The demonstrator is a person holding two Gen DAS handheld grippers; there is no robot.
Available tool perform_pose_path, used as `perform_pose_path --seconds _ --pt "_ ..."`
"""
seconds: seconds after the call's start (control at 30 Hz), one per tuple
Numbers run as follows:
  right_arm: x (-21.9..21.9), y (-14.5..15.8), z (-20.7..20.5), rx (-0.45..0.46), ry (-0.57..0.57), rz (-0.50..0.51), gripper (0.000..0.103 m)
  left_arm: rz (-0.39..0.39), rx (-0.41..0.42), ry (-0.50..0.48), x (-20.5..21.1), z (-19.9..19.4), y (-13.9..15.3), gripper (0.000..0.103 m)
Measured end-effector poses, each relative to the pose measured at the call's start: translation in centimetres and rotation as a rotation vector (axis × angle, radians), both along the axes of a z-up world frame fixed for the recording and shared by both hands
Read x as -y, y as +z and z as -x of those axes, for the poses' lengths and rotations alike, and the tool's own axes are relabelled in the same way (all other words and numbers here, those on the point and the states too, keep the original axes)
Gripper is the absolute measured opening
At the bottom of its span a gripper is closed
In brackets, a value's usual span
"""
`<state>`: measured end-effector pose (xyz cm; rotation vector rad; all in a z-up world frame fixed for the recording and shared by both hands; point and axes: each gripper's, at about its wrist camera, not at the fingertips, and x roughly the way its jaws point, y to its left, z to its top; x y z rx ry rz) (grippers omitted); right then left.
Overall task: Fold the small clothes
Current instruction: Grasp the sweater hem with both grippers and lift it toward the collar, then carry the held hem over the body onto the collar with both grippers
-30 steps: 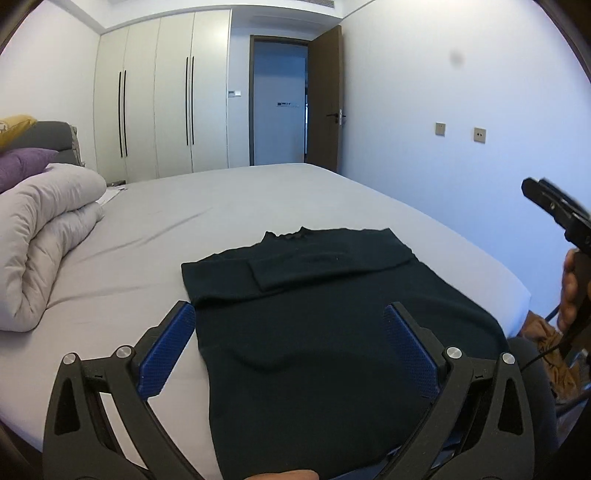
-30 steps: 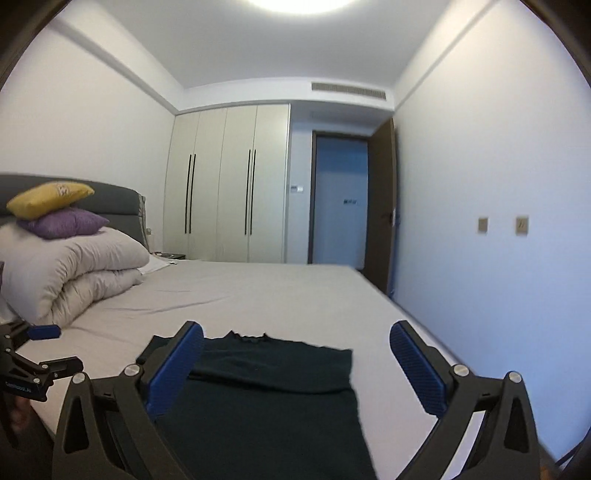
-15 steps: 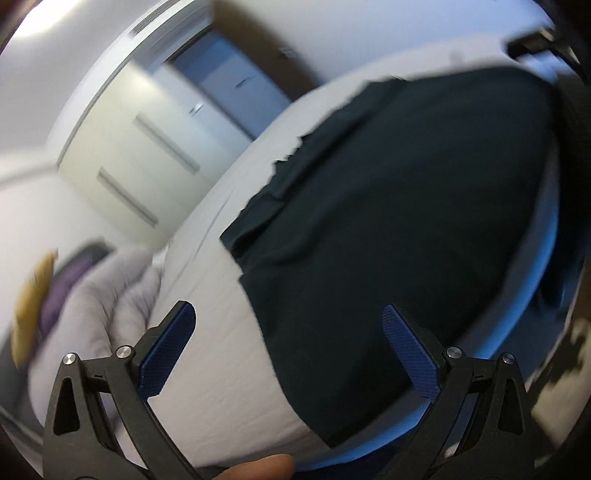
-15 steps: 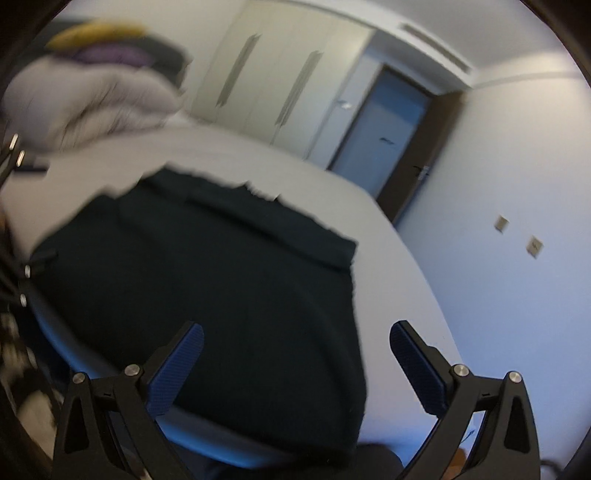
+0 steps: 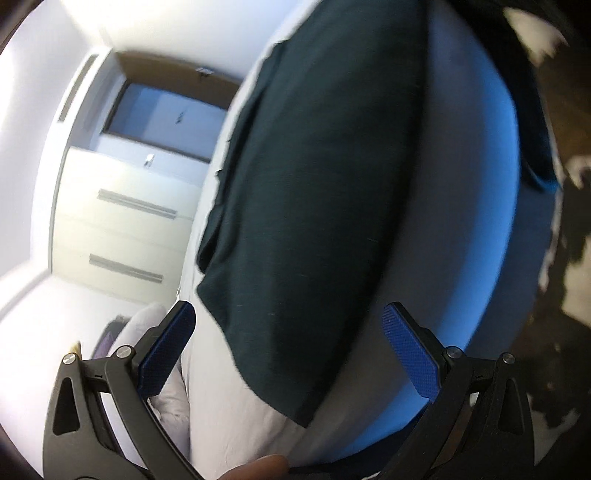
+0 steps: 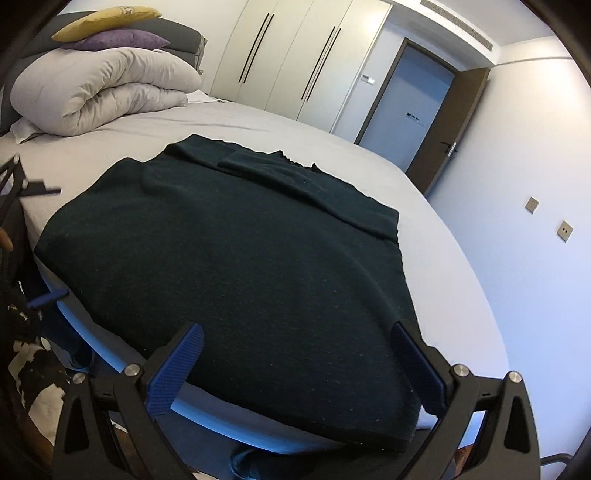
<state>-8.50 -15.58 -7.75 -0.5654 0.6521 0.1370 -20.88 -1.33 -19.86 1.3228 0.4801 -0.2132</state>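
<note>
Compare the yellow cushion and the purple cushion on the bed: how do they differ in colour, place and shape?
The yellow cushion lies on top; the purple cushion lies under it, resting on the rolled duvet. The yellow cushion looks flatter and longer, while the purple cushion looks plumper. Both sit stacked at the head of the bed, far from the dark sweater, and neither tool touches them.
</note>
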Motion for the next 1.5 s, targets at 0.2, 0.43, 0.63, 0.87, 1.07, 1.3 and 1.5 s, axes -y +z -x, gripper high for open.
perform_pose_path --seconds 0.2,0.43,0.63,0.87,1.07,1.3,1.5 --pt "0.0 0.1 -0.4 -0.010 -0.013 -0.031 0.103 -0.194 0.074 -0.005 -0.6 -0.7 -3.6 0.103" --pt "0.0 0.4 -0.3 0.006 -0.017 -0.040 0.103 -0.230 0.179 -0.060 -1.4 1.0 -4.0 0.103" --pt "-0.1 0.5 -0.1 0.027 -0.006 -0.008 0.103 -0.163 0.359 -0.054 -1.9 1.3 -0.9 0.103" --pt "0.1 -0.1 0.6 0.036 0.033 0.086 0.102 -0.135 0.416 -0.001 -3.2 -0.1 0.7 0.103" --pt "0.5 -1.0 2.0 0.048 0.108 0.257 0.101 -0.113 0.378 0.021 -3.3 -0.8 0.6 0.083" --pt "0.9 -4.6 3.2 0.012 0.182 0.499 0.092 -0.076 0.282 0.054 -3.4 -1.7 0.7 0.034" --pt "1.4 -6.9 2.9 -0.041 0.177 0.636 0.089 0.046 0.232 0.091 -3.7 -2.3 2.7 0.009"
